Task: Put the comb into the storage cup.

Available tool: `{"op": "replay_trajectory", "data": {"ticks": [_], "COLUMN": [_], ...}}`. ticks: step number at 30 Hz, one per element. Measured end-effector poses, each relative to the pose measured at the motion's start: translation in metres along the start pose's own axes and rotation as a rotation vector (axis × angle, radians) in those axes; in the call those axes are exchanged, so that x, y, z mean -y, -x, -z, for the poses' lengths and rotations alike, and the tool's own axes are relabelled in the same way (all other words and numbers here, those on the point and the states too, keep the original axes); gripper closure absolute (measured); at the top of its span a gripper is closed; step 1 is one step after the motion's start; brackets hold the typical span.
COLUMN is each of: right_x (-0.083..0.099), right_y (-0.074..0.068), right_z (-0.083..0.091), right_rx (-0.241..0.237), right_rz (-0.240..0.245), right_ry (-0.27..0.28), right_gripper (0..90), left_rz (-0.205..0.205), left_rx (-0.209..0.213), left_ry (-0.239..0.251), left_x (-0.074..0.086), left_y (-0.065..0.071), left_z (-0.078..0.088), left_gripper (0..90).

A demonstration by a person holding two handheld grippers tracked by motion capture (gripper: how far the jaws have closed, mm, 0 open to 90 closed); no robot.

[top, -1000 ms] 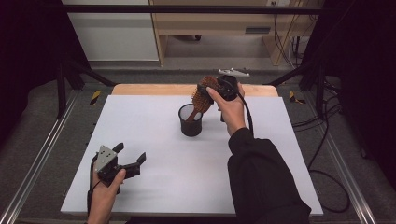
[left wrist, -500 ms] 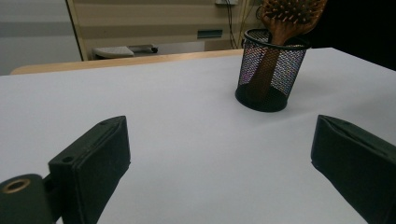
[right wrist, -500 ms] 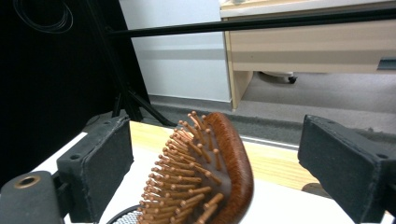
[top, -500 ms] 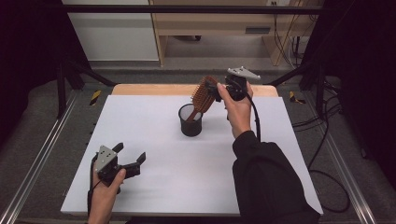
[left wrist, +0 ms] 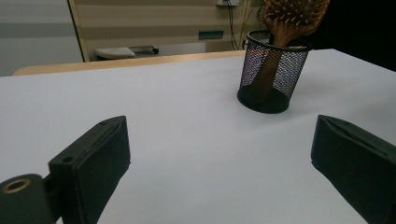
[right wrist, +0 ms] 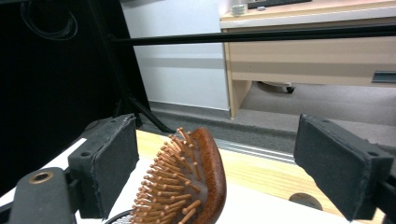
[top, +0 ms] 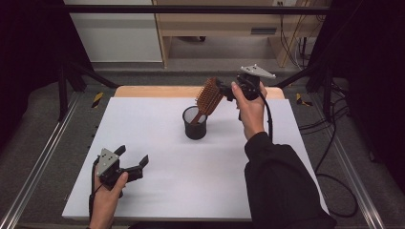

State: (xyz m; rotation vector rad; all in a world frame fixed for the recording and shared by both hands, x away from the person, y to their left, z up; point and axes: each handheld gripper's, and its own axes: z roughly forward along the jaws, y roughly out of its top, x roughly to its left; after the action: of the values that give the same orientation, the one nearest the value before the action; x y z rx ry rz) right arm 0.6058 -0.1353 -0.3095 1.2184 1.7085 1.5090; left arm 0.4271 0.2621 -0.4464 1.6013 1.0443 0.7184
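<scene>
The wooden hairbrush (top: pixel 209 98) already stands handle-down in the mesh cup (top: pixel 195 125) near the table's far edge, the right gripper (top: pixel 228 91) with jaws just narrowed yet apart around its head without pressing, the left gripper (top: pixel 131 164) idle with jaws wide apart, so only withdrawal seems left.

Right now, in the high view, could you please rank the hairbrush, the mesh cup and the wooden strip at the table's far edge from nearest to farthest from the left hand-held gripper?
From the left hand-held gripper, at the near left:
1. Mesh cup, mid-table.
2. Hairbrush, head leaning out above the cup, by the right hand-held gripper.
3. Wooden strip, along the far edge.
</scene>
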Motion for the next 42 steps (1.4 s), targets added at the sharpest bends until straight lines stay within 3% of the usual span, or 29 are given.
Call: {"op": "replay_trajectory", "data": {"ticks": [5,12,24,42], "right_x": [0.001,0.000,-0.003,0.004], "right_y": [-0.003,-0.002,0.002,0.016], "right_z": [0.003,0.007,0.025,0.049], "right_rx": [-0.006,0.040,0.044,0.061], "right_rz": [0.027,0.077,0.069,0.087], "right_ry": [-0.013,0.008,0.060,0.055], "right_gripper": [10.2,6.1,5.5,5.1], "left_rz": [0.004,0.004,0.005,0.001], "left_rx": [0.002,0.002,0.002,0.003], "left_ry": [0.001,0.002,0.000,-0.003], "left_x": [0.000,0.000,0.000,0.000], "left_y": [-0.001,0.000,-0.001,0.000], "left_z": [0.000,0.000,0.000,-0.001], "left_gripper": [5.1,5.1,5.1,5.1]}}
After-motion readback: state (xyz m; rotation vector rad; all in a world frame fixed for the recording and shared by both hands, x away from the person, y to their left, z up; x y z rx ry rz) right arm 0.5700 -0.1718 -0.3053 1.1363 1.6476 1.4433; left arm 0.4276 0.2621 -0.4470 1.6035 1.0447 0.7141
